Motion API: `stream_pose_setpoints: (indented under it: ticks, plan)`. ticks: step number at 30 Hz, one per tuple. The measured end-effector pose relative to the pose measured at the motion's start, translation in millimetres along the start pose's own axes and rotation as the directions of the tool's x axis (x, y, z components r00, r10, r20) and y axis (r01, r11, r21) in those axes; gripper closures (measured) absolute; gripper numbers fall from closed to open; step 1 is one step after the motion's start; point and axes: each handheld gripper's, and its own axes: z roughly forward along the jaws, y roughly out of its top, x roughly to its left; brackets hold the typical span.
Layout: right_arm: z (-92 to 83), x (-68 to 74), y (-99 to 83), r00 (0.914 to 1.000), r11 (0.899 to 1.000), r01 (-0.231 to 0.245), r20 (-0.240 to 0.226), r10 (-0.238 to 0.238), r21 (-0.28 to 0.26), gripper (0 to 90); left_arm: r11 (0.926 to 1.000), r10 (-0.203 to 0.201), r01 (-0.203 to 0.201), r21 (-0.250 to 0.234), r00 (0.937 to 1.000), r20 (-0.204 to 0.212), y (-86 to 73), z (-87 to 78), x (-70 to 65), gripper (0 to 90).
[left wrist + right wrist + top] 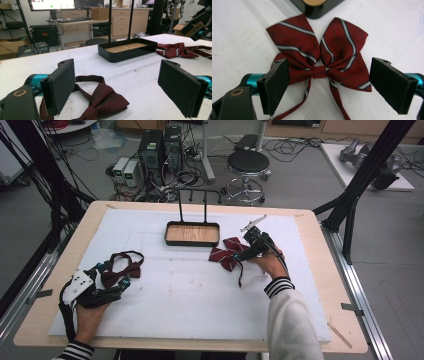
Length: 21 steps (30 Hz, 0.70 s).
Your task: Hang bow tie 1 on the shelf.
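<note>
While hovering over the striped bow tie point(319, 62), right tool point(328, 85) wide open, gripping nothing yet.
Sitting flat on the bench point(200, 295) by the black tray point(192, 241). Could easily pinch just one wing and drag it lopsided. Left tool point(125, 87) also released over the dark bow tie point(102, 102); high view misses the knot lineup.

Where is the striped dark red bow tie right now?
In the high view, the striped dark red bow tie lies right of centre on the white table, near the black tray, under the right claw.
</note>
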Motion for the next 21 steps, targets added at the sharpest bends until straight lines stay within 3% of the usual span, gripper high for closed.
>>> stream_pose_setpoints:
  ticks: [4, 12, 14, 19, 21]
  plan:
    - [0.7, -1.8, 4.6, 1.0000, 1.000, -0.003, 0.003, 0.003, -0.012, 16.1, 1.0000, -0.001, 0.001, 0.000, 1.0000, 0.000, 0.0, -0.1, 0.0, 15.0]
    - [18.6, 3.1, 5.5, 0.9992, 0.997, 0.028, -0.031, -0.026, 0.076, 20.5, 1.0000, -0.002, 0.002, 0.000, 1.0000, 0.000, 0.0, 0.0, 0.1, 14.9]
    - [22.8, 3.7, 5.7, 0.9992, 0.995, 0.034, -0.022, -0.032, 0.096, 21.2, 1.0000, -0.001, 0.001, -0.001, 1.0000, 0.000, 0.0, 0.0, 0.0, 14.9]
    - [26.7, 4.2, 7.1, 0.9991, 0.993, 0.042, -0.017, -0.040, 0.107, 26.4, 1.0000, -0.001, 0.001, 0.000, 1.0000, 0.000, 0.0, 0.0, 0.1, 14.9]
    - [29.1, 4.2, 7.1, 0.9988, 0.992, 0.047, -0.017, -0.045, 0.116, 33.0, 1.0000, -0.001, 0.001, 0.000, 1.0000, 0.000, 0.0, 0.0, 0.1, 14.9]
